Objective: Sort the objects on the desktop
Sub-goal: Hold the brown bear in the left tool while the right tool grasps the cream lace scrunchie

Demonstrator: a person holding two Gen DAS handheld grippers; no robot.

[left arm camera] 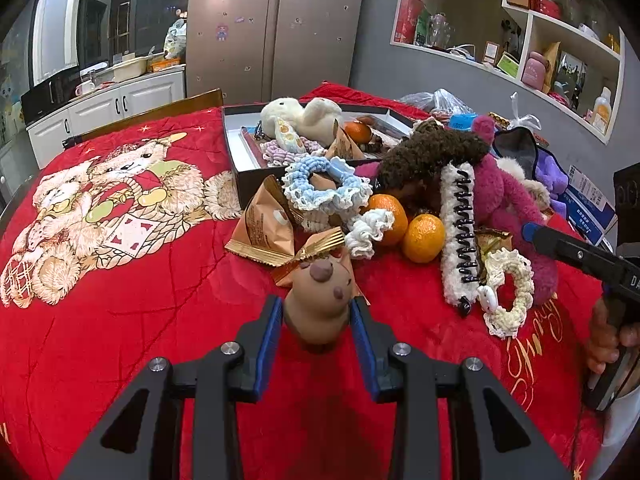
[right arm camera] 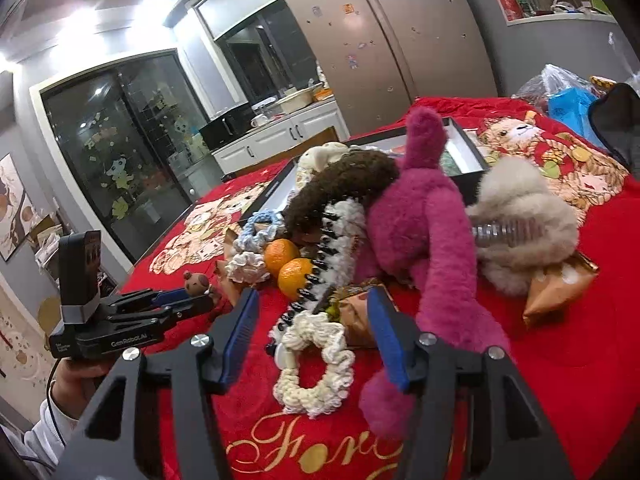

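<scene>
The left tongs (left arm camera: 316, 320) are clamped on a brown figure (left arm camera: 320, 300), which stands on the red cloth (left arm camera: 120, 340) of the counter. The right tongs (right arm camera: 310, 340) stand apart; a cream scrunchie (right arm camera: 316, 376) lies between their tips, not gripped, with a pink plush (right arm camera: 424, 240) just beside their right finger.

Judging from the pictures, the sorting is only partly done. Beyond the left tongs, a box (left arm camera: 256, 178) already holds a white plush (left arm camera: 304, 116), an orange and some small things. Nearer, a heap is left unsorted: two oranges (left arm camera: 424, 238), a long hair claw (left arm camera: 460, 236), a blue scrunchie (left arm camera: 320, 184), snack packets (left arm camera: 264, 228) and a brown plush (left arm camera: 432, 152).

The heap lies between the tongs and the box, so it may stand in the way of a carry.
</scene>
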